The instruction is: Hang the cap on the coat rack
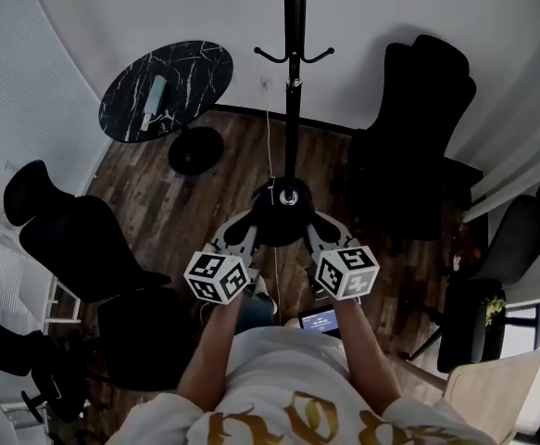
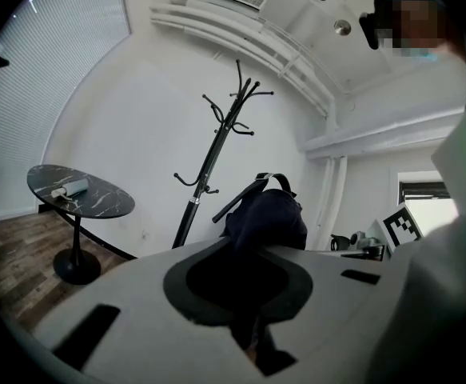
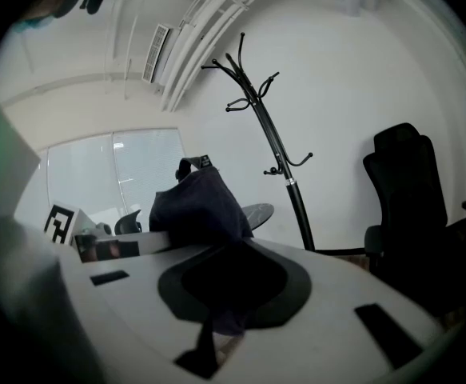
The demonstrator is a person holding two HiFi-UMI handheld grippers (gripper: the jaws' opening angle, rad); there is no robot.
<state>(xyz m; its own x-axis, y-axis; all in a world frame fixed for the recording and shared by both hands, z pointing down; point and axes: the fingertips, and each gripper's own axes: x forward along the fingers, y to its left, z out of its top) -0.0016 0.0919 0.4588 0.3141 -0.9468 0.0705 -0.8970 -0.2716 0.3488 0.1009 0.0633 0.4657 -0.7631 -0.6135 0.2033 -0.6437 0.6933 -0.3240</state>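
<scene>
A dark cap [image 1: 282, 213] hangs between my two grippers, just in front of the base of the black coat rack [image 1: 294, 82]. My left gripper [image 1: 241, 234] is shut on the cap's left edge and my right gripper [image 1: 321, 234] on its right edge. In the left gripper view the cap [image 2: 268, 216] bulges above the jaws, its strap uppermost, and the rack [image 2: 217, 146] stands beyond it against the white wall. The right gripper view shows the cap [image 3: 197, 205] pinched the same way, the rack [image 3: 268, 134] behind it. The rack's hooks [image 2: 240, 102] are high above the cap.
At the left stands a round black marble table [image 1: 166, 89] with a pale bottle [image 1: 151, 100] lying on it. Black office chairs stand at the right [image 1: 418, 137] and left [image 1: 84, 244]. A small screen [image 1: 321, 321] lies on the wood floor by the person's feet.
</scene>
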